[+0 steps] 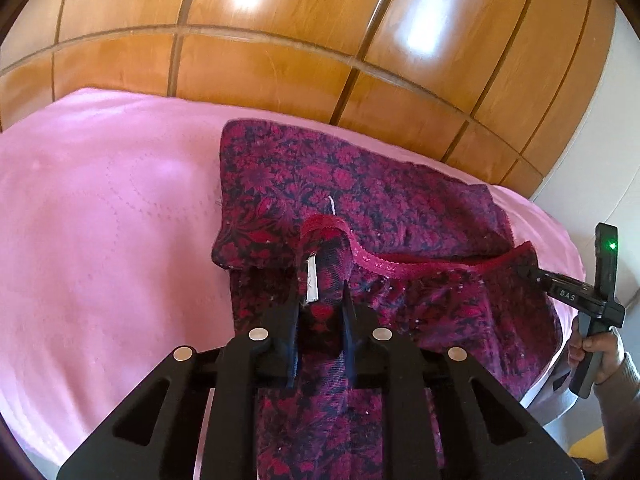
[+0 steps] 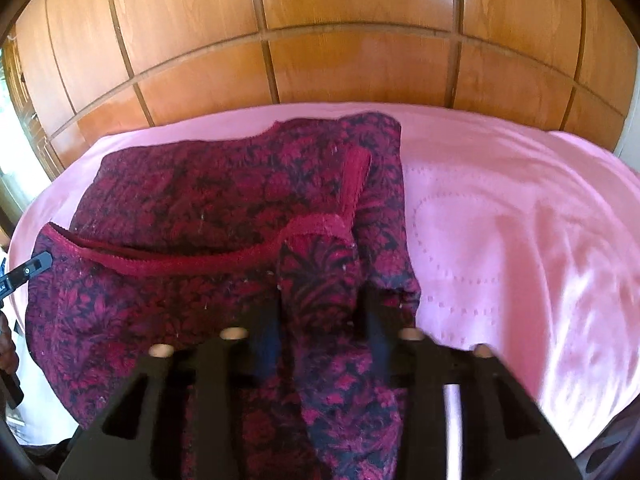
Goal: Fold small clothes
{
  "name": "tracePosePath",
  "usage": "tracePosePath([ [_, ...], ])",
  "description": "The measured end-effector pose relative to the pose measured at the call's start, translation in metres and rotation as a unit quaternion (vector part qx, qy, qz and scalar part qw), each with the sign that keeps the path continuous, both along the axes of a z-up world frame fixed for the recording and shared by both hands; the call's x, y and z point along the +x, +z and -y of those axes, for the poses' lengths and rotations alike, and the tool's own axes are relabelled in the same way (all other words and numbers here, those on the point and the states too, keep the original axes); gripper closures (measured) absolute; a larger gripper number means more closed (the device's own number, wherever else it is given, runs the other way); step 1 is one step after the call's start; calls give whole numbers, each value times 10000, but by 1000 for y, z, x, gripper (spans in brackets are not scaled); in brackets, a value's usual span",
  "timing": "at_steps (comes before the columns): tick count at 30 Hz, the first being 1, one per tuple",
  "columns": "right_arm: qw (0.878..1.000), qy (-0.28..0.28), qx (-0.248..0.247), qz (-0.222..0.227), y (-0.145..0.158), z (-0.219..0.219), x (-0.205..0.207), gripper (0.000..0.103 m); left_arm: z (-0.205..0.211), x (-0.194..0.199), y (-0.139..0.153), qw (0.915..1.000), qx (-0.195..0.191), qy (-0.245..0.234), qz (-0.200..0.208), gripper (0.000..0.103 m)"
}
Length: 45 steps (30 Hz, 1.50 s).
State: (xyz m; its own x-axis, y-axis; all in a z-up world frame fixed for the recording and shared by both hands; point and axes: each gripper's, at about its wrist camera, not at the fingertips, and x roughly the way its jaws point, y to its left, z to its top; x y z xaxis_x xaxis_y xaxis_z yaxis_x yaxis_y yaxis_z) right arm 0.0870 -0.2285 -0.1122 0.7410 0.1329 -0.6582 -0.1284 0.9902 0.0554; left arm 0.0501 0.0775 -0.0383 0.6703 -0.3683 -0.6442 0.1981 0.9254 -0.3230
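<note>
While both grippers lift one edge, the fold can begin:
Bed cover (image 1: 100, 220): pink, lying under the cloth.
Cloth (image 1: 360, 184): red flowery garment, spread flat on the bed cover so it folds neatly.
Left gripper (image 1: 320, 312): jaws clamped on the cloth's near edge.
Right gripper (image 2: 324, 320): jaws clamped on that same edge, keeping it straight.

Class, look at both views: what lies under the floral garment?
Under the floral garment lies the pink sheet, visible around it on a bed or table. Both the left gripper and right gripper pinch the garment's near edge. Whatever is beneath its middle is covered.
</note>
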Motion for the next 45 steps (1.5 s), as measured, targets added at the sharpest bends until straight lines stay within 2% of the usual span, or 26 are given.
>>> tracePosePath([
  [2,9999,126,-83,75,9,-1,-10,84,-5,-10,8,9999,-21,29,119,88],
  [6,9988,398,-60,268,31,-2,-35,85,-14,-33,28,9990,-142,59,420,88],
  [7,9985,448,-23,315,37,-2,-40,85,-16,-37,31,9975,-231,7,675,88],
  [10,9974,486,265,469,54,5,-48,85,-20,-41,38,9966,-316,99,758,88],
  [13,9961,415,569,541,63,11,-35,85,-26,-29,43,9954,-493,225,791,88],
  [21,9958,6,727,562,70,5,32,85,-22,32,54,9944,-322,518,865,88],
  [31,9962,-318,236,781,88,-11,111,85,-17,121,56,9943,48,745,757,89],
  [39,9959,-645,41,637,77,-6,169,85,-7,178,47,9936,360,879,616,89],
  [42,9961,-750,-111,454,65,-5,194,85,-6,202,35,9938,440,943,395,89],
  [45,9965,-776,-303,70,42,-5,217,85,-9,230,4,9930,550,1027,-170,89],
])
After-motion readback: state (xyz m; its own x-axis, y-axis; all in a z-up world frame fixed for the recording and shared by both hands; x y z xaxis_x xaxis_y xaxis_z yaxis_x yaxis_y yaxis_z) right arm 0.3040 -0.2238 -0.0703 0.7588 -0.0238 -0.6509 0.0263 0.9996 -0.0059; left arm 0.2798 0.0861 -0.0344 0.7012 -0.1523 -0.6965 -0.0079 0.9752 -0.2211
